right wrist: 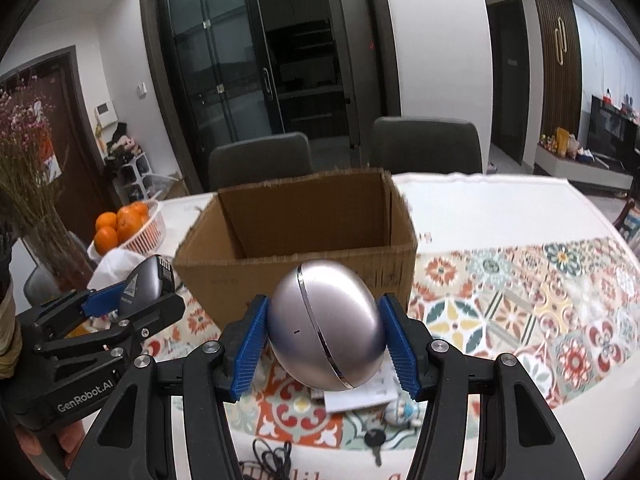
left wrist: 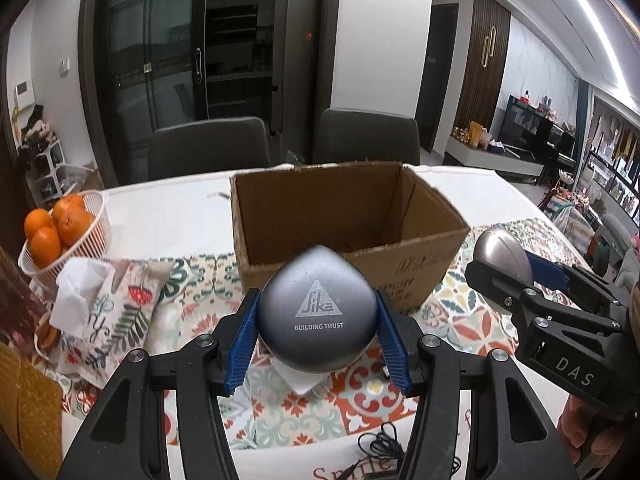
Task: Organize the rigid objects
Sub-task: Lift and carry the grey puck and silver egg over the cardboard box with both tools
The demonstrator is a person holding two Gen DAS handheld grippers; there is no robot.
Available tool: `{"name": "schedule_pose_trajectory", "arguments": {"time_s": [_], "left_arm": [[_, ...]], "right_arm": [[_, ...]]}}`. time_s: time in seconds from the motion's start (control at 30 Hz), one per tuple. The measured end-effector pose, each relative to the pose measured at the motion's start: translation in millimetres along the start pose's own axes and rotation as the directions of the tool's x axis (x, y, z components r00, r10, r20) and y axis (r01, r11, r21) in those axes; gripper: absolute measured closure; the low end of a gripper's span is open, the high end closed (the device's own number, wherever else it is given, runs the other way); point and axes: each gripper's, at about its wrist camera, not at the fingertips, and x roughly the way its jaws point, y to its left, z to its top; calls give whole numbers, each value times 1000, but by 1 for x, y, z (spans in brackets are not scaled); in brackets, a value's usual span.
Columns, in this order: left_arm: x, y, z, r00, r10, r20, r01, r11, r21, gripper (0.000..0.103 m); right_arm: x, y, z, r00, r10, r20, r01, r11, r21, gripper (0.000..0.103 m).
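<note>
My left gripper [left wrist: 318, 336] clamps the grey Sika gadget [left wrist: 318, 312], my right gripper [right wrist: 322, 344] the silver egg-shaped device [right wrist: 326, 324], both raised near the open cardboard box [left wrist: 344, 216]. I'd clear its near rim before releasing.

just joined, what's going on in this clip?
A person holds a gripper in each hand over a patterned table. The left gripper is clamped on a gray Sika-branded gadget; the right gripper is clamped on a silver egg-shaped gadget. Both are held up just in front of an open cardboard box, not yet inside it.
</note>
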Motion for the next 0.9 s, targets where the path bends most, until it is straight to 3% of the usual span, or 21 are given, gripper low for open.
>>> {"name": "schedule_pose_trajectory", "arguments": {"time_s": [0.53, 0.9], "left_arm": [[13, 0, 49, 1000, 3, 15, -3, 1000, -7, 48], [39, 2, 75, 999, 31, -9, -31, 999, 16, 48]], "right_arm": [[8, -4, 50, 998, 24, 52, -23, 999, -24, 46], [37, -8, 73, 999, 42, 18, -41, 998, -39, 46]]}}
